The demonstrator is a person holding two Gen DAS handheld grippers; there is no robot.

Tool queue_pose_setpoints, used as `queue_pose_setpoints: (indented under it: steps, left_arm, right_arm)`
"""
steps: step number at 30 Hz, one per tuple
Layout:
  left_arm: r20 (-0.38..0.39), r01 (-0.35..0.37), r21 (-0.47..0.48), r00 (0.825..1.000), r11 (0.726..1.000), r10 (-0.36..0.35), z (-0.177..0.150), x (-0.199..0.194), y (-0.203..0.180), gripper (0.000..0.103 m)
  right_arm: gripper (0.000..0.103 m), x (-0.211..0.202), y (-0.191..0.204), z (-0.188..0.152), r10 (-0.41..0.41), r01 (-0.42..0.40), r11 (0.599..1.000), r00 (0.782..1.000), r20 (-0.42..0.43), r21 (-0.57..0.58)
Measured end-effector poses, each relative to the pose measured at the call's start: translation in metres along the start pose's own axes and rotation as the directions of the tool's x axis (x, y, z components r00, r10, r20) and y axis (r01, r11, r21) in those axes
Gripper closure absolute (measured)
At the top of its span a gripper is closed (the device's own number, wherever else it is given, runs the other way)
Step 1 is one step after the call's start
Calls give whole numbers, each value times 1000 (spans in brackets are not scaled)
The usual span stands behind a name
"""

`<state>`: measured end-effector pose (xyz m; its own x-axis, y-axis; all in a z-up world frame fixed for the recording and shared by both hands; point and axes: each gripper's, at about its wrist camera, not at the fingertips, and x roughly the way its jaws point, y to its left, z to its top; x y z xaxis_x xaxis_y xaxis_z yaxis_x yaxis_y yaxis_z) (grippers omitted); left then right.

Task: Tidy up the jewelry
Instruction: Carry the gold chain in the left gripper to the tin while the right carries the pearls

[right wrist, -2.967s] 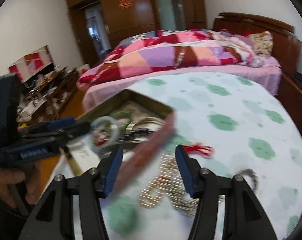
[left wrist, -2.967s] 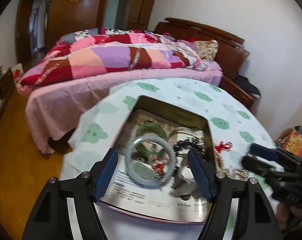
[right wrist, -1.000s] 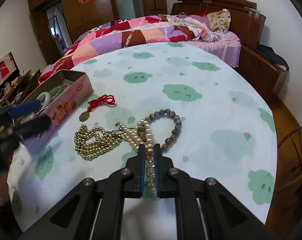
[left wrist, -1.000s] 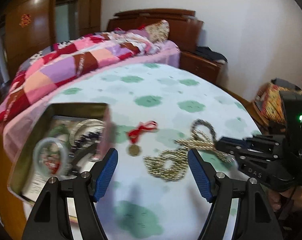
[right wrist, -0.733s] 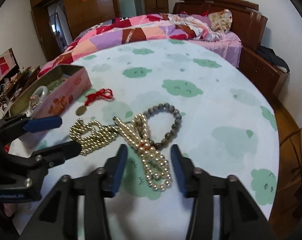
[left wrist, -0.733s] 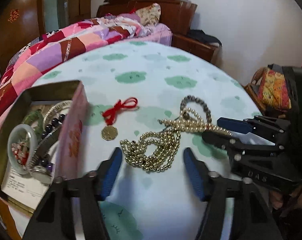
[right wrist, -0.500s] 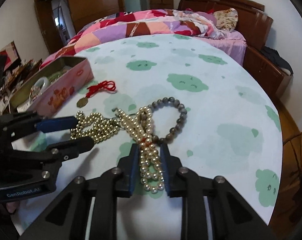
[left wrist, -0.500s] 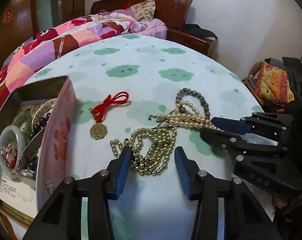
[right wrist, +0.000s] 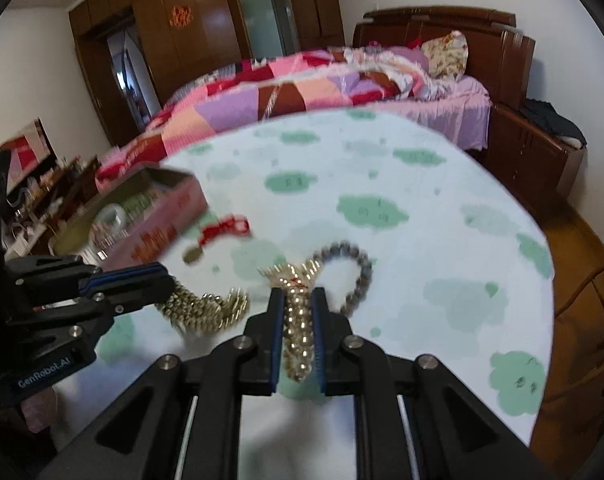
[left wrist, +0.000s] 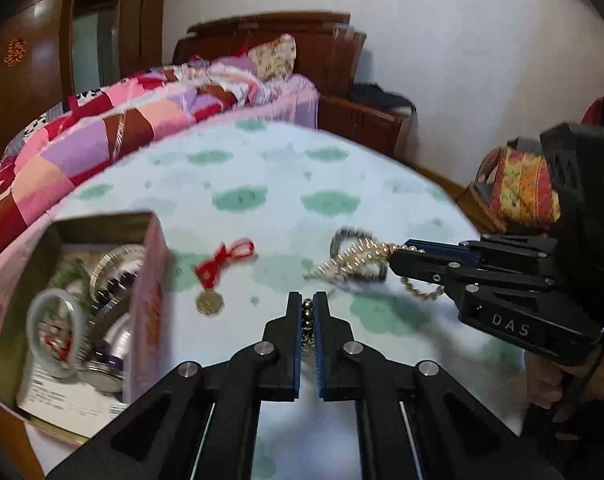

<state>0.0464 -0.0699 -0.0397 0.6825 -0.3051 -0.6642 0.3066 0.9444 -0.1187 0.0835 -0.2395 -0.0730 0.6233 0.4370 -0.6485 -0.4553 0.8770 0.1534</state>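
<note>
My left gripper [left wrist: 308, 312] pinches the gold bead necklace [right wrist: 205, 308]; my right gripper [right wrist: 297, 320] pinches the pearl strand [right wrist: 297, 332] mid-bench. They look tangled with the grey bracelet [right wrist: 356, 268]; pulling apart could snap one.

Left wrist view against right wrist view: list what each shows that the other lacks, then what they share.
Only the left wrist view: the tin's contents, a pale bangle among them, and the left gripper pinching gold beads close up.

Only the right wrist view: the right gripper closed on the pearl strand, the full grey bead bracelet, and the wardrobe.

Both: the red-corded coin pendant, the table, the bed.
</note>
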Motion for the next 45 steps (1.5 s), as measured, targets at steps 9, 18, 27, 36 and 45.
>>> queue_pose_setpoints:
  steps: [9,18,27,36,45]
  left_arm:
    - [138,-5,-17,990,1000,8,28,-56,10,99]
    - [213,-77,-51,973,996,86,40,-97,40,99]
    - [233,-156,-126,955,980,182,35,-116,78,99]
    - [235,-210,-162,941,964,244,29,-127,99,99]
    - [228,-252,-192,928,948,293,23,-131,112,99]
  right_arm:
    - [88,-31,10,21,42,-43,999,994,100,9]
    - [88,-40,33,37,106,-104,994,984,146,-20]
    - [88,-40,61,49,160,-148,986,974,162,-82]
    - [88,-35,83,60,205,-185,974,965,161,-132]
    - [88,-27,114,65,253,-224,955,957,138,-195]
